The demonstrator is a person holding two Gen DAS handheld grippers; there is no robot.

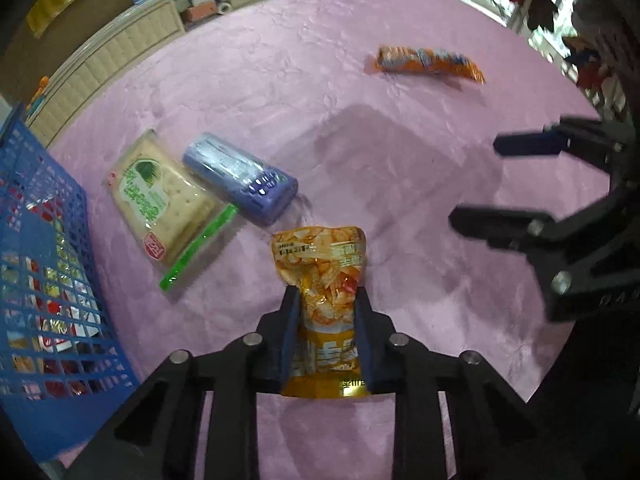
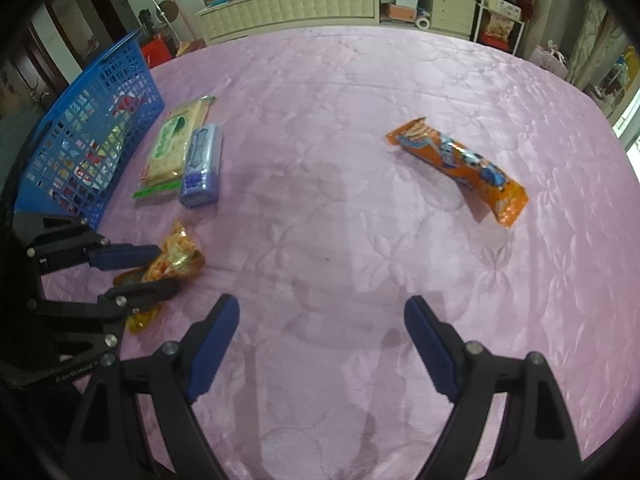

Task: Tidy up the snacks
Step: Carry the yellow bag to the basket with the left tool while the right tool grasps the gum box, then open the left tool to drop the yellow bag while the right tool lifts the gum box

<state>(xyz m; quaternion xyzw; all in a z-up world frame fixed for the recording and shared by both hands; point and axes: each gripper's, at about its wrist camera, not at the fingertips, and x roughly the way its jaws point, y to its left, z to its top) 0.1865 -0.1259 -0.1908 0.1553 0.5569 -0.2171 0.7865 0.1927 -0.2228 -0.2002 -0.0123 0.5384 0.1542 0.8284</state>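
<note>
Our left gripper (image 1: 326,300) pinches the orange snack pouch (image 1: 326,280) above the pink tabletop (image 1: 320,100); cracker pack (image 1: 160,204), purple pack (image 1: 244,178) and blue basket (image 1: 44,216) lie left.

A pink quilted cloth (image 2: 340,128) covers the whole work surface. Beyond its far edge stands a cream cabinet (image 2: 296,6) with padded panels; to its right, open shelves (image 2: 404,8) hold boxes, and a white wire rack (image 2: 502,12) follows
</note>
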